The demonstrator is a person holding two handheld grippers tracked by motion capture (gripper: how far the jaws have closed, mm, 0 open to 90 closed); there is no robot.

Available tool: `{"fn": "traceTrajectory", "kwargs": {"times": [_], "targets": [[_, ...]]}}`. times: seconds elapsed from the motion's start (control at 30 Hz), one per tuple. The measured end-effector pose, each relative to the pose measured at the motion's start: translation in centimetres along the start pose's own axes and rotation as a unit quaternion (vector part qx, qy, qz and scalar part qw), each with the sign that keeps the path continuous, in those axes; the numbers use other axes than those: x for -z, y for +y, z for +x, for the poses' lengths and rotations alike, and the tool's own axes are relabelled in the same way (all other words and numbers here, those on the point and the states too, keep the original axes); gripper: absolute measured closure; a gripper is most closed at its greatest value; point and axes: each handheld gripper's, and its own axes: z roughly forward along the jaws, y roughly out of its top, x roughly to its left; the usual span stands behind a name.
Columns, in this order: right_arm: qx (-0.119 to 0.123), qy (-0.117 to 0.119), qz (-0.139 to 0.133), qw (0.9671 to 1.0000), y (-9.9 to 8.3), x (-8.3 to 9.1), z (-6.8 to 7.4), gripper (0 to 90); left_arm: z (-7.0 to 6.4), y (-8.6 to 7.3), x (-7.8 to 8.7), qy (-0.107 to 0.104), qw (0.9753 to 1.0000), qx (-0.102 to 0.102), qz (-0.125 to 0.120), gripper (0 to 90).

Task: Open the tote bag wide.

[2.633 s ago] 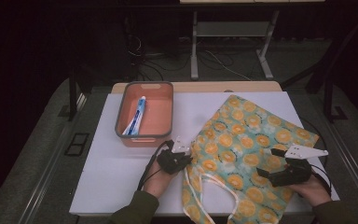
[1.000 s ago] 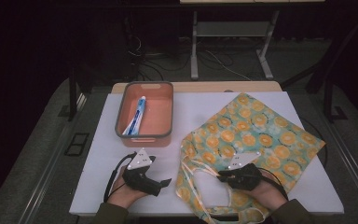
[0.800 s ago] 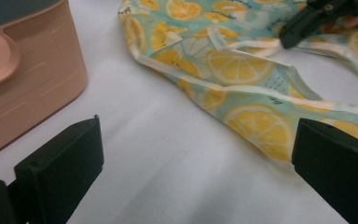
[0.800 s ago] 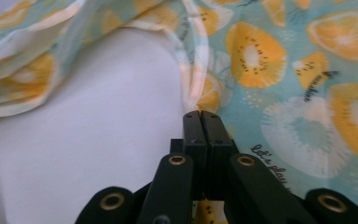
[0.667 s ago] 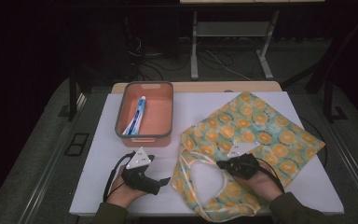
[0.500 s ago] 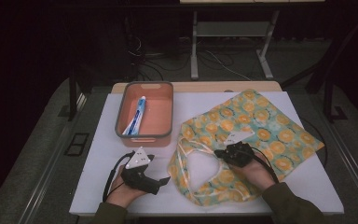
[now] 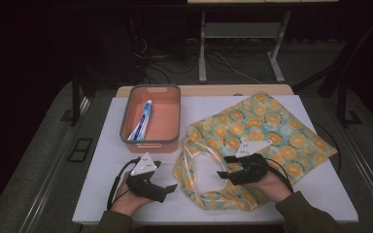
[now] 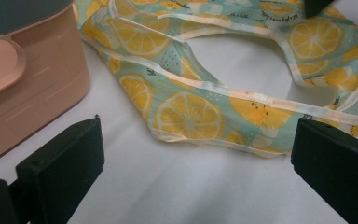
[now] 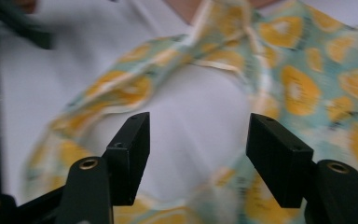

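On table, lemon-print bag [image 7: 252, 141] — R gripper view blurred, right gripper [image 7: 227, 168] jaws apart

a lab-like recording space: white table [image 7: 102, 160] on dark flooring, loose cables [image 7: 223, 60] (tangled) beneath a metal stand [image 7: 203, 53].

Bare table [image 7: 102, 165] lies left of the bin [image 7: 150, 119] and along the near edge. The bag [image 7: 272, 131] covers the right half. Between bin and bag runs a narrow clear strip.
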Motion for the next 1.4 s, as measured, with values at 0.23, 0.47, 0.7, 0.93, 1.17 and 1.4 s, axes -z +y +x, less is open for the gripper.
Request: {"fn": "traceTrajectory", "kwargs": {"times": [0.23,0.47,0.7,0.93,1.17,1.4], "targets": [[0.026,0.068,0.021,0.9971,0.1,-1.2,3.3,39.4,0.0,0.0,-0.1,-0.003,1.0,-0.001,0.002,1.3],[0.051,0.089,0.058,0.9929,-0.4,-3.3,4.7,60.9,0.0,0.0,-0.2,-0.004,1.0,-0.001,0.003,1.5],[0.07,0.09,0.062,0.9915,-0.4,-3.8,4.7,88.7,0.0,0.0,-0.1,-0.005,1.0,-0.002,0.003,1.5],[0.052,0.044,-0.001,0.9977,0.6,-0.6,3.0,88.8,0.0,0.0,-0.1,-0.005,1.0,-0.002,0.003,1.6],[0.025,-0.026,-0.041,0.9985,0.6,3.2,-0.3,88.9,-0.1,0.0,-0.2,-0.004,1.0,-0.001,0.003,1.5],[-0.021,-0.099,-0.046,0.9938,-1.4,6.9,-4.3,89.0,0.0,0.0,-0.2,-0.003,1.0,-0.001,0.005,1.6]]}}
